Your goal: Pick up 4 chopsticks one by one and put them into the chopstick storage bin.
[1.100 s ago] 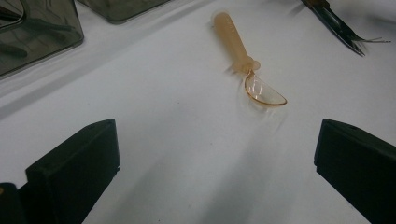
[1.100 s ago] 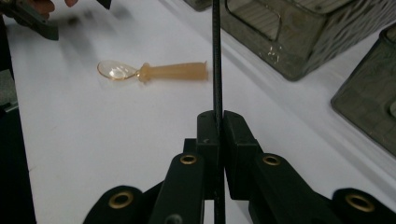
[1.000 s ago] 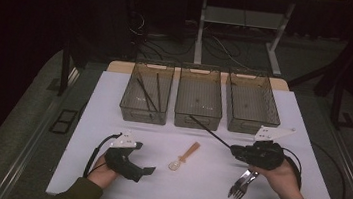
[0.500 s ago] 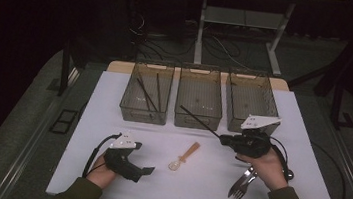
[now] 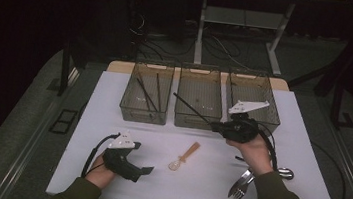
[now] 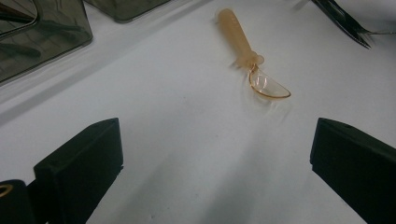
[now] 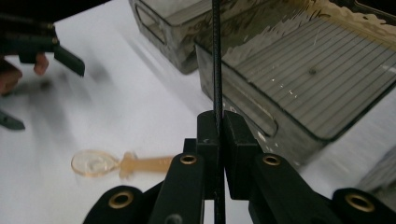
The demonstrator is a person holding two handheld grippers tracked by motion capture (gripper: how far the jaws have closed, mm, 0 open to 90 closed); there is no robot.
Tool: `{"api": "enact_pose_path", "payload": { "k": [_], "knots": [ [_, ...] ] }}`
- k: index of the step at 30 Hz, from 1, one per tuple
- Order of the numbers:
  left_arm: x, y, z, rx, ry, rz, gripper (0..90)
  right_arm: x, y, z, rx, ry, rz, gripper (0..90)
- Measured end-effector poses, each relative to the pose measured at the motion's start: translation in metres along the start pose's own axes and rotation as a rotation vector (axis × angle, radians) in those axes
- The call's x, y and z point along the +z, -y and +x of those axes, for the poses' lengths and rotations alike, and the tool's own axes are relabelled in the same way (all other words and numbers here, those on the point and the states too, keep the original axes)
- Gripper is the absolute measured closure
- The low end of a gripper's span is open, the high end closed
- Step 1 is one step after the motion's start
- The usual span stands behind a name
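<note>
My left tool [image 5: 142, 170] rests on the table [image 5: 113, 102] w/ jaws wide apart, nothing between them; in the left gripper view they frame bare white surface, the small amber plastic spoon [image 6: 252, 65] lying ahead. Left bin [image 5: 146, 94] already holds thin black sticks [image 5: 151, 90]. Middle bin [image 5: 200, 98] looks empty. The black chopstick [image 5: 192, 109] I'm carrying slants over the middle bin's front, tip pointing toward the left bin, butt end pinched in my right tool [image 5: 217, 128]. In the right gripper view those jaws are pressed together on the rod [image 7: 216, 70], which runs straight up from between the pads. Handling, I'd judge: very light, stiff, narrow & smooth, so it can pivot or slip in a 2-pad pinch; grip sits near one end, so the long free end will swing w/ any wrist roll. Hold firm, keep it aligned lengthwise w/ the bin before letting go. Right bin [image 5: 260, 96] is behind my hand; forks [image 5: 241, 183] & a metal spoon [image 5: 284, 173] lie near my right forearm.
</note>
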State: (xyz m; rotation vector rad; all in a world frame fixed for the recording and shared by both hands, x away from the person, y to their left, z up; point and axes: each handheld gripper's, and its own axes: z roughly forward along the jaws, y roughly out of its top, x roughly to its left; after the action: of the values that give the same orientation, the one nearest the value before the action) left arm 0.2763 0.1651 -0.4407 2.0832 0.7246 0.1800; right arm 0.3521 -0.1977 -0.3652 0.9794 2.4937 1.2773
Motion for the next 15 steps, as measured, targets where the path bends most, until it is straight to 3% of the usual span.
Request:
{"api": "enact_pose_path", "payload": {
  "k": [8, 15],
  "knots": [
    [0.000, 0.000, -0.001, -0.016, 0.000, -0.011, 1.7, 0.020, -0.024, 0.003, 0.043, 0.011, -0.014, 85.9],
    [0.000, 0.000, -0.001, -0.012, 0.003, -0.012, 1.8, 0.036, -0.042, 0.005, 0.044, 0.015, -0.006, 85.9]
  ]
}}
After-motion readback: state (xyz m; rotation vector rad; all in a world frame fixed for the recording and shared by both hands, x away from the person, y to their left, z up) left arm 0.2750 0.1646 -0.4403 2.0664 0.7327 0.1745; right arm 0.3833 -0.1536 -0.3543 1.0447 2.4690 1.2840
